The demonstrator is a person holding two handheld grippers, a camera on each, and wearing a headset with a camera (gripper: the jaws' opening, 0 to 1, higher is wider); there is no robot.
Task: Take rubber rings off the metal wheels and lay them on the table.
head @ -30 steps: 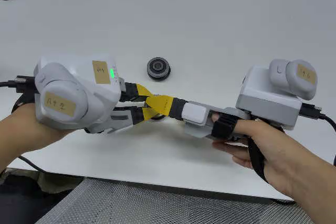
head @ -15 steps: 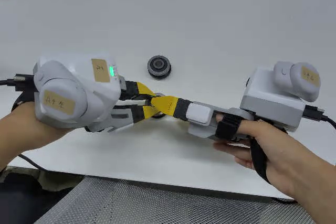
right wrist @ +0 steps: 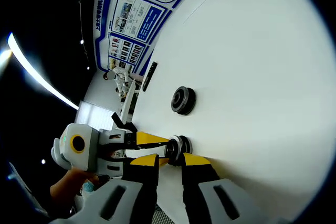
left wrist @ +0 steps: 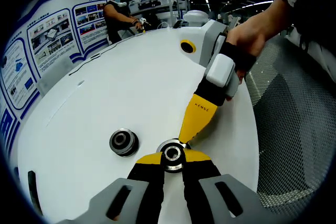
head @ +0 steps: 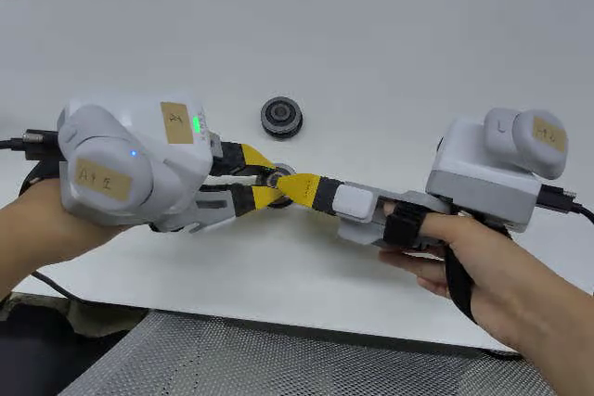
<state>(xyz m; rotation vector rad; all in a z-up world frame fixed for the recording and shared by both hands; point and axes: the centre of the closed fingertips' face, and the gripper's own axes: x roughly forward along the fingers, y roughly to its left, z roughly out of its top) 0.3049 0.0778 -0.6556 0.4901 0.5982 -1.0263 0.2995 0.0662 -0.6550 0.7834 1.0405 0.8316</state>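
While the left tool (head: pixel 263 176) is clamped on a small metal wheel (left wrist: pixel 172 154), holding it just above the white bench (head: pixel 390 53) near its front edge, the right tool (right wrist: pixel 170 160) comes in from the opposite side with its yellow tips at the same wheel. Whether those tips are pinched on the rubber ring or only resting beside the wheel cannot be told, and the ring is too small to tell apart from the metal. To do this step well, the left tool should probably hold the wheel by its metal faces so the rim is free, while the right tool catches one edge of the ring and peels it sideways. A second wheel (head: pixel 280 119) lies on the bench just beyond. The left hand (head: pixel 37 229) and right hand (head: pixel 464 257) point their tools inward, nose to nose, roughly level.
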